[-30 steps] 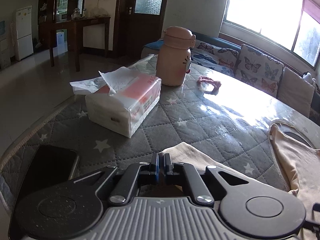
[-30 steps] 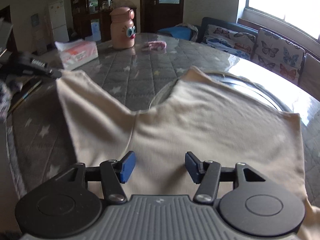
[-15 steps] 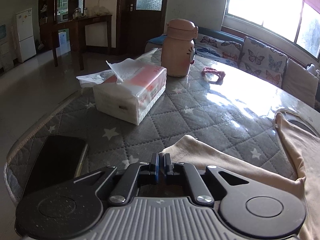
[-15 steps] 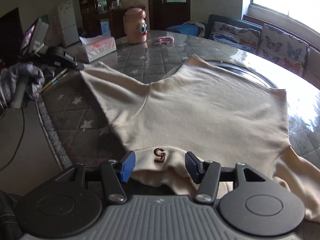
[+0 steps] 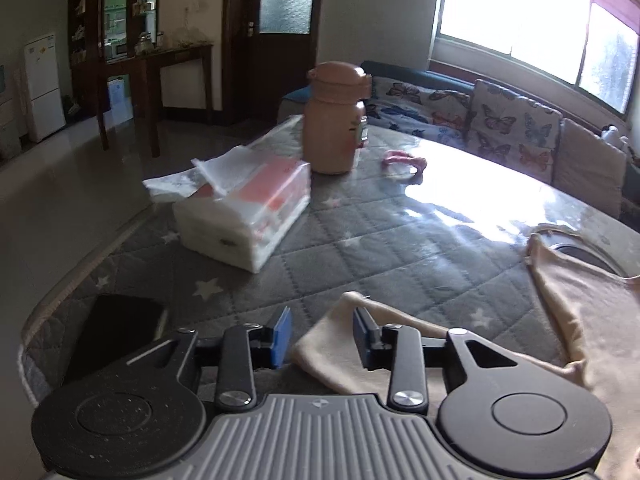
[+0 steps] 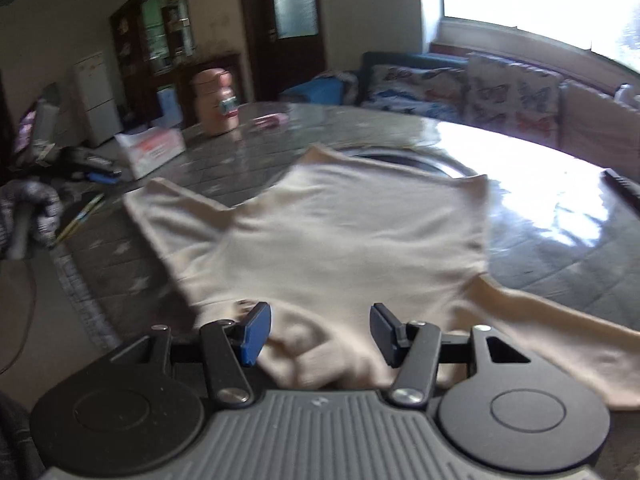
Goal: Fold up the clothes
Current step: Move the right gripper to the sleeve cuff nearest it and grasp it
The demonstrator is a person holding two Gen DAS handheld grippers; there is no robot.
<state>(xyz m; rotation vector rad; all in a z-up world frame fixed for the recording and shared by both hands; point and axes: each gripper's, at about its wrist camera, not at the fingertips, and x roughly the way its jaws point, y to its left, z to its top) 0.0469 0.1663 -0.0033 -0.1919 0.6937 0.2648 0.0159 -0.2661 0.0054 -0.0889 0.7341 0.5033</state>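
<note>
Right wrist: one shirt (image 6: 352, 232), one tool (image 6: 320, 332) spread.

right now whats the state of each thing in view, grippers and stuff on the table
left gripper: open, sleeve end between its jaws
right gripper: open, over the shirt's near edge
beige shirt: spread flat on the table, unfolded
tissue pack: opened, a tissue sticking out
bottle: upright, lid shut
phone: lying flat, screen dark
</note>
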